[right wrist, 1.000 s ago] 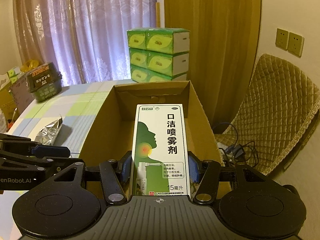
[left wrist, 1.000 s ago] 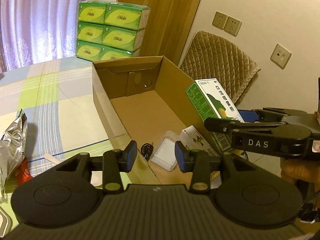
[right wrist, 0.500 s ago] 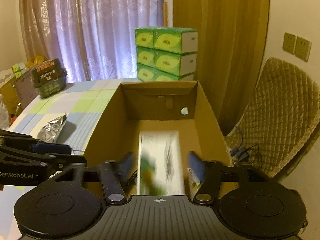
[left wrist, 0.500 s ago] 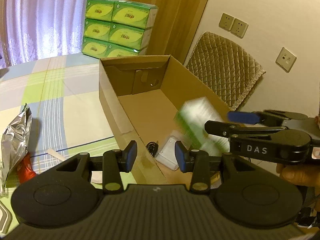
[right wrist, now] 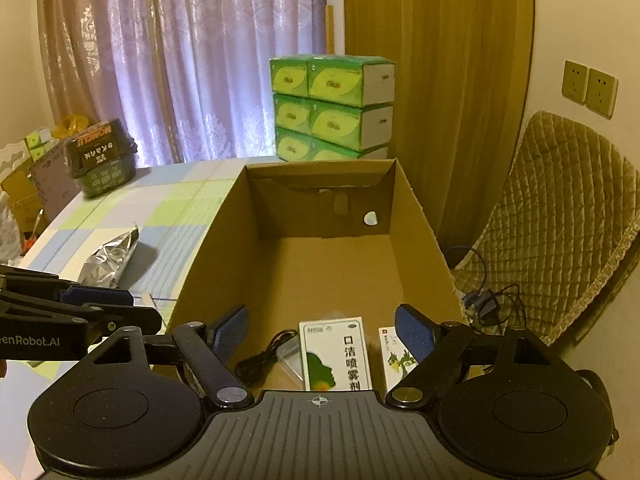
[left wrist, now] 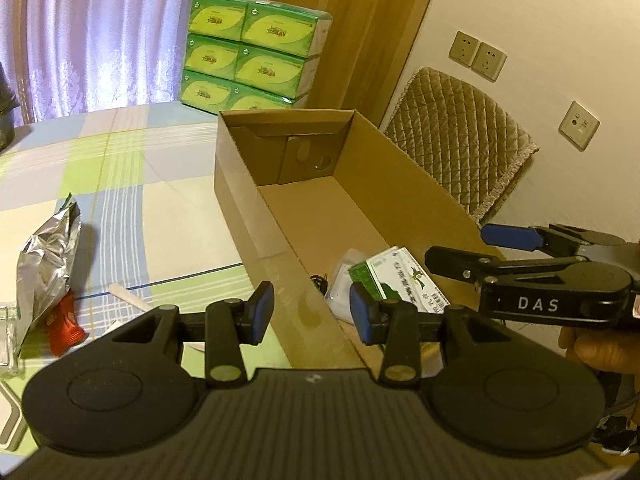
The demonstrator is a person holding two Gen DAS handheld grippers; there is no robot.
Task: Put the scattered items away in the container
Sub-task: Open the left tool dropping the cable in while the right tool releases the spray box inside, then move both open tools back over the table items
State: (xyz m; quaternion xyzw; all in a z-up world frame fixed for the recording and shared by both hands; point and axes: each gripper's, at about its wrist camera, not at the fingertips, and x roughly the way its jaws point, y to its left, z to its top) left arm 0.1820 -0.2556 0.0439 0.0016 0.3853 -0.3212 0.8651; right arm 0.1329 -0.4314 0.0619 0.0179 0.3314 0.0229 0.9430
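The open cardboard box (right wrist: 416, 216) (left wrist: 248, 216) stands on the checked tablecloth. On its floor at the near end lies the green-and-white spray box (right wrist: 336, 354) (left wrist: 396, 276), face up, beside a black cable (right wrist: 260, 356), a clear packet (right wrist: 290, 354) and a small white box (right wrist: 394, 356). My right gripper (right wrist: 320, 332) hovers open above them, holding nothing; the left wrist view catches it from the side (left wrist: 472, 248). My left gripper (left wrist: 312, 312) is open over the box's near left wall, empty. A silver foil bag (left wrist: 48, 256) (right wrist: 110, 254) and a red packet (left wrist: 64, 322) lie on the table to the left.
Stacked green tissue packs (right wrist: 332, 108) sit behind the box. A dark basket (right wrist: 100, 156) stands at the table's far left. A quilted chair (right wrist: 560, 216) and cables (right wrist: 484, 300) are right of the box. A wooden stick (left wrist: 130, 296) lies near the red packet.
My right gripper opened and let go of the spray box, which dropped flat onto the floor of the cardboard box. The left gripper stayed open and barely shifted.
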